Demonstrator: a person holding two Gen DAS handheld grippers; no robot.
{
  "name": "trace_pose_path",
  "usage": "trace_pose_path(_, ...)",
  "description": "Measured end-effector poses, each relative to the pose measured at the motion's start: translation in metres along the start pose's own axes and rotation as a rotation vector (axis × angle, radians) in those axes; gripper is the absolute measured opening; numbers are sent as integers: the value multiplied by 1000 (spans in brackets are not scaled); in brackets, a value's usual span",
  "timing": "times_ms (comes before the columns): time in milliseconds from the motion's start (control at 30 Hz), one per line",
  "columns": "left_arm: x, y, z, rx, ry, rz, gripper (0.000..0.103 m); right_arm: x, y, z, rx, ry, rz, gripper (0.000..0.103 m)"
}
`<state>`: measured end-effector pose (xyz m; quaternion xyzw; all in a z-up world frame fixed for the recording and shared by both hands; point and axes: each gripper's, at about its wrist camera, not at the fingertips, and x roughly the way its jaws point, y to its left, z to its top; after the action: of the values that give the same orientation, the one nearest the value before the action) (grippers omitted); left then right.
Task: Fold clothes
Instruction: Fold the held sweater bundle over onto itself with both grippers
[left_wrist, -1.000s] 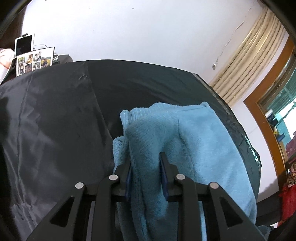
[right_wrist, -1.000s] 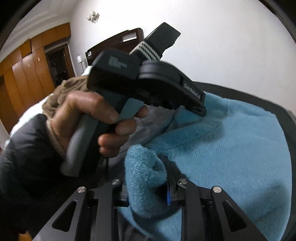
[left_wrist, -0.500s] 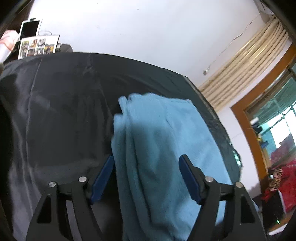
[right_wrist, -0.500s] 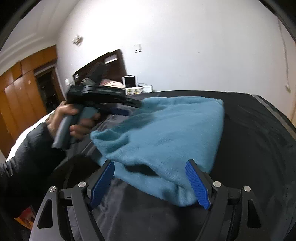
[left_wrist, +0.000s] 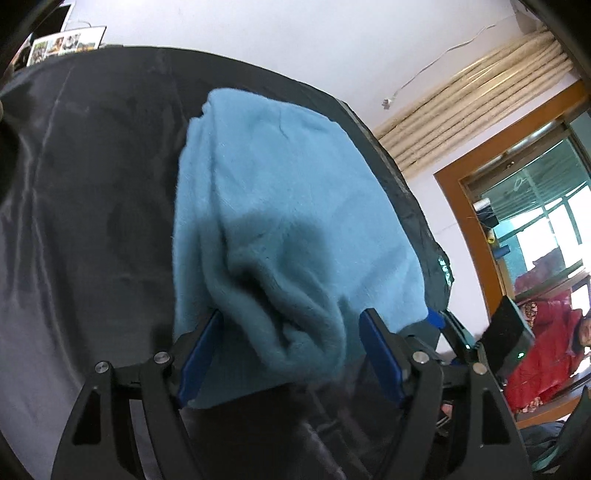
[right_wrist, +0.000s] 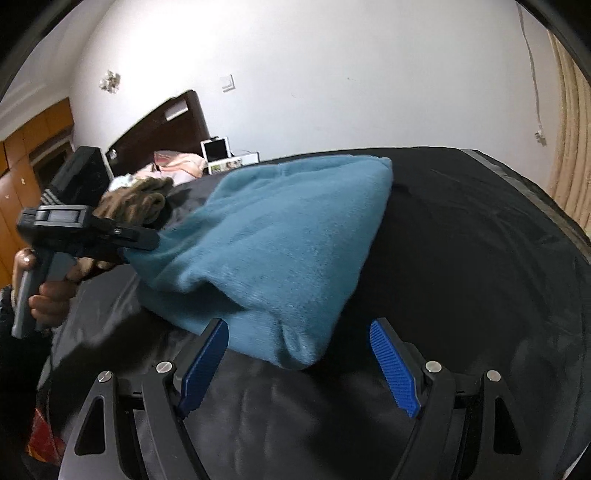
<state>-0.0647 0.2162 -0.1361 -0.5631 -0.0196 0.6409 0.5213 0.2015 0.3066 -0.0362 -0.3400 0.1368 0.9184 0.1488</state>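
A blue fleece garment (left_wrist: 291, 221) lies folded in a thick bundle on the black cloth-covered surface (left_wrist: 85, 206). My left gripper (left_wrist: 290, 352) is open, its blue pads either side of the garment's near rolled edge without gripping it. In the right wrist view the same garment (right_wrist: 280, 240) lies ahead. My right gripper (right_wrist: 297, 363) is open, just short of the garment's near corner. The left gripper's black body (right_wrist: 74, 229) with the hand shows at the garment's left end.
A bed with a dark headboard (right_wrist: 162, 129) and a photo frame (right_wrist: 225, 164) lie beyond the surface. Curtains (left_wrist: 476, 110) and a wooden window frame (left_wrist: 472, 229) are to the right. A person in red (left_wrist: 554, 347) sits at the far right.
Both grippers have opened and let go of the blue garment, then drawn back from it. The garment now rests folded on the black surface.
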Motion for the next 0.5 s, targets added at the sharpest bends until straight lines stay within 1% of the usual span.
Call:
trace_pose_path(33,3,0,1,-10,1,-7,79,1,0,0,-2,8,-7,81)
trace_pose_path(133,11,5,6,-61,-33,-14,78,7,-1,2,-2,38,-26,81)
trace_pose_path(167,13,6,7,-73,-38,-16,69,9,-2,3,-4,45,-35,81)
trace_pose_path(200,15,8,9,-86,-42,-18,48,11,-2,4,-6,52,-45,81)
trace_pose_path(233,17,9,10,-98,-47,-20,38,15,-3,6,-6,63,-57,81)
trace_pose_path(300,20,12,12,-120,-54,-24,26,25,-6,12,-5,88,-84,81)
trace_pose_path(367,16,11,7,-115,-62,-2,22,26,-12,15,-3,91,-114,81)
trace_pose_path(433,12,9,1,-107,-70,24,21,23,-21,19,6,77,-149,81)
trace_pose_path(500,12,3,-8,-93,-63,25,21,17,-33,20,25,67,-177,81)
